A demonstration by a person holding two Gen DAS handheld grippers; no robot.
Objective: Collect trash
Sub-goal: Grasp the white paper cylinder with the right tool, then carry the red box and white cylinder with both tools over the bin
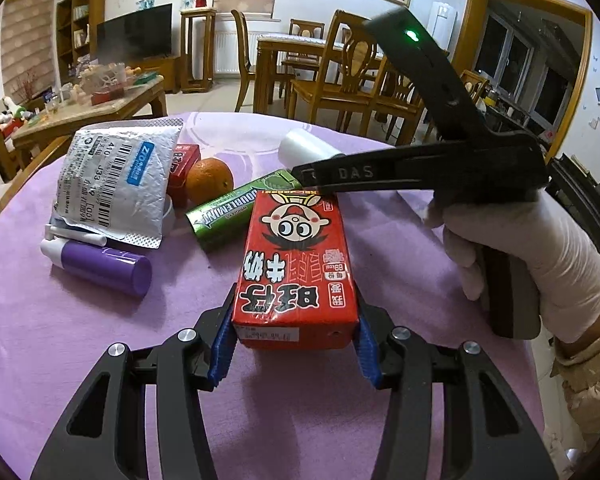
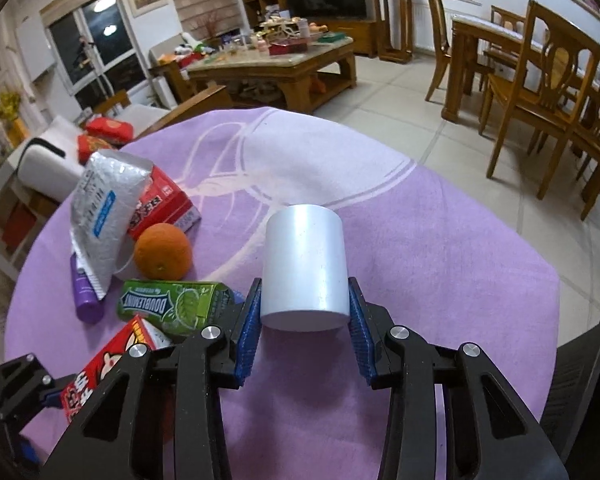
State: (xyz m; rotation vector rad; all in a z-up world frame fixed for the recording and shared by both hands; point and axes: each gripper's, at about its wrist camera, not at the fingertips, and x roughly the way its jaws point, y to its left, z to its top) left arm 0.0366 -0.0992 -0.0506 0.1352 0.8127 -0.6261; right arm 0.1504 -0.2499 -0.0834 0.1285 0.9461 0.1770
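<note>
Left gripper (image 1: 296, 340): blue pads closed on the near end of a red carton (image 1: 296, 264), which lies lengthwise on the purple surface (image 1: 80, 340).

Right gripper (image 2: 304, 320): pads against both sides of a white cup (image 2: 305, 268) (upside down, flat base up), gripping it near the surface's middle.

Around the carton, left wrist view:
- green gum pack (image 1: 236, 210) at 11 o'clock, touching its far left corner;
- orange (image 1: 209, 179) just behind the gum;
- silver mailer (image 1: 116, 176) at 10 o'clock, propped on a second red box (image 1: 186, 168);
- purple bottle (image 1: 104, 266) at 9 o'clock, on its side, partly under the mailer.

The right gripper's arm crosses above the carton's far end, held by a gloved hand (image 1: 540, 252) at 3 o'clock.
</note>
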